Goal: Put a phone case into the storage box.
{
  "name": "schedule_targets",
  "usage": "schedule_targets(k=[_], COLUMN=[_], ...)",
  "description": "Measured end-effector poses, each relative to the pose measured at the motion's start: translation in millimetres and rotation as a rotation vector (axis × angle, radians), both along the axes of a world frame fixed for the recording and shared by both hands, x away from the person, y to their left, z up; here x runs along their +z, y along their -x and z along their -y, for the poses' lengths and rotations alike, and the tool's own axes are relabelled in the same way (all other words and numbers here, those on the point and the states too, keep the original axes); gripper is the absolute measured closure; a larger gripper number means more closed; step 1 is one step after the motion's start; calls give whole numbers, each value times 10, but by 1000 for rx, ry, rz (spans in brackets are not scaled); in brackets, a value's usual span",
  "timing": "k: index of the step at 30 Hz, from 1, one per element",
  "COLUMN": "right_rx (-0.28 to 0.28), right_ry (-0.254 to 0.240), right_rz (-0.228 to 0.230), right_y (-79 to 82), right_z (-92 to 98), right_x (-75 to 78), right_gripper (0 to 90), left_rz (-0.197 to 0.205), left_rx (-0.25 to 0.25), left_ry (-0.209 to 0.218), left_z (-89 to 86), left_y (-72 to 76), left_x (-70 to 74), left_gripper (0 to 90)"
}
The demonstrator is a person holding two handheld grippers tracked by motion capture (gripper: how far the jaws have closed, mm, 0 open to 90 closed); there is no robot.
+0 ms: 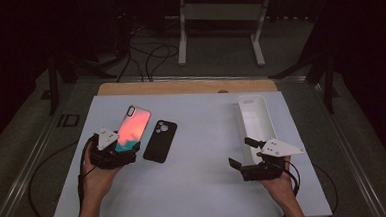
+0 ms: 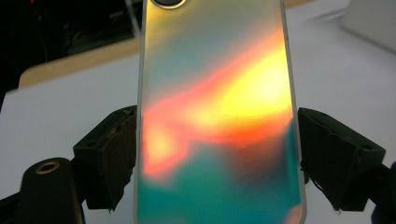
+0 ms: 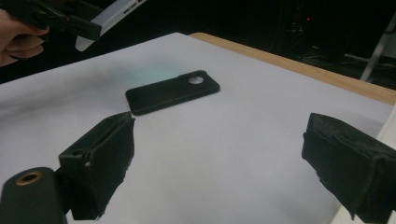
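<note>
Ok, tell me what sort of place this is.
Probably a lab or studio rigged for recording handling tasks, not a home. A white table stands in a darkened room, loose cables trail over the floor behind it, and a white metal stand sits beyond them.

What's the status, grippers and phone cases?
Left gripper clamped on the iridescent case. Right gripper open, holding nothing. Black case flat on the table. White tray beside the right gripper.

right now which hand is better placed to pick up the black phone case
Right. The right gripper has open, empty jaws pointed toward the black phone case, which lies flat on the table. The left gripper is shut on the iridescent phone case.
</note>
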State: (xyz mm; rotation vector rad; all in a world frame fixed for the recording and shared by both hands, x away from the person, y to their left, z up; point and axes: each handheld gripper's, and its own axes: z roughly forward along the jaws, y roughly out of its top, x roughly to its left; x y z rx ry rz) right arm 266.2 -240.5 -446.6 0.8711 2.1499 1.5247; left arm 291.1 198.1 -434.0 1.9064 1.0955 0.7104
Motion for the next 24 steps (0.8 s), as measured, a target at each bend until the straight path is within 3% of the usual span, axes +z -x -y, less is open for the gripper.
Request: schedule_targets(k=[5,11,12,13,24], right_rx=[15,14,12,26,84], right_ry=[-15,-13,-16,-42,-81], right_rz=[-29,-28,-26,-37,-48], right_y=[-80,-137,-145,-174,-274], right_z=[-52,-134,-145,-177,-421], right_x=[74,193,212,262,423], right_gripper=[88,88,88,88,88], left_rz=[56,98,115,116,138], left_rx=[-58,-115,-148,-163,-260], left_ry=[-27,-34,-38,-46,-52], left_z=[216,448,555,600,988], left_y=[95,174,207,216,257], left_x=[144,238,271,284,272], left_gripper=[168,168,168,168,168])
